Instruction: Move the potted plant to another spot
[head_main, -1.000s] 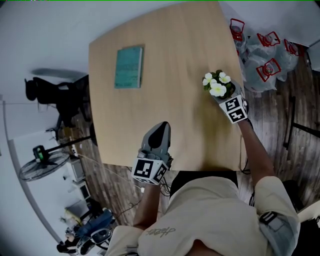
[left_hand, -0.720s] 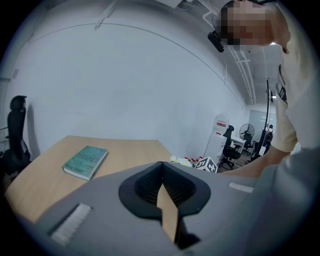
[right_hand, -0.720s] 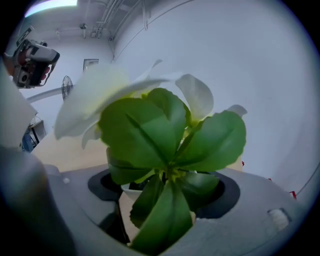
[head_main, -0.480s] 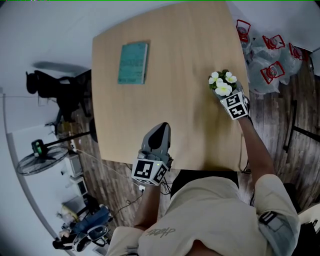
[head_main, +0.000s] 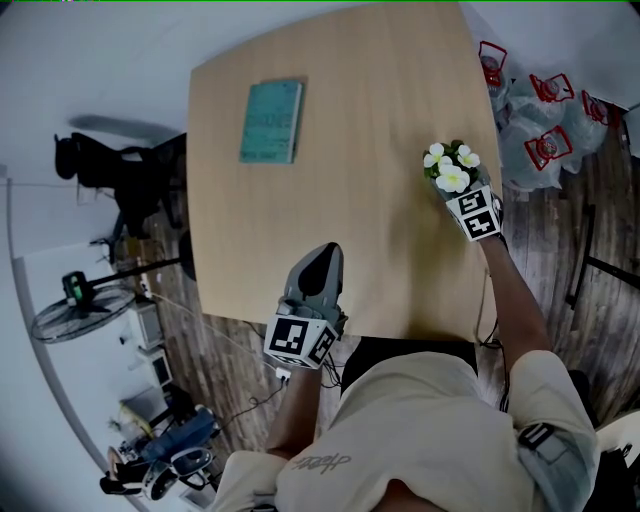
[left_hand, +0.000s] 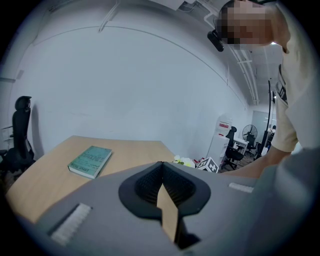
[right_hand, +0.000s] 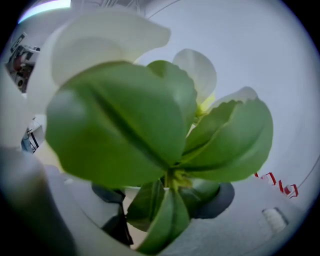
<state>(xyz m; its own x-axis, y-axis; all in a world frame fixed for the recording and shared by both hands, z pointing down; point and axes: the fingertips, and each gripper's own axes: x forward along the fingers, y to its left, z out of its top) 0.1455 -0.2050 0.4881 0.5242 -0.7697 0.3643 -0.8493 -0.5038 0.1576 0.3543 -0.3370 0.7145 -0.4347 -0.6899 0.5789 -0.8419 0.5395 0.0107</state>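
The potted plant (head_main: 452, 170), white flowers over green leaves in a small white pot, stands near the right edge of the wooden table (head_main: 370, 100). My right gripper (head_main: 458, 190) reaches it from the near side. Its jaws have just been closing and stand on either side of the pot. In the right gripper view the leaves (right_hand: 165, 135) fill the picture and the right gripper (right_hand: 165, 200) shows its dark pads beside the pot, not visibly pressing it. My left gripper (head_main: 322, 255) hovers over the table's near edge, shut and empty, as its own view shows (left_hand: 161, 165).
A teal book (head_main: 272, 122) lies at the table's far left, also in the left gripper view (left_hand: 91, 161). Plastic bags with red print (head_main: 540, 120) sit on the floor right of the table. An office chair (head_main: 110, 190) and a fan (head_main: 75, 315) stand at the left.
The head view has drifted, so everything sits slightly further right in the picture. The plant keeps its spot on the table, and both grippers stay where they were.
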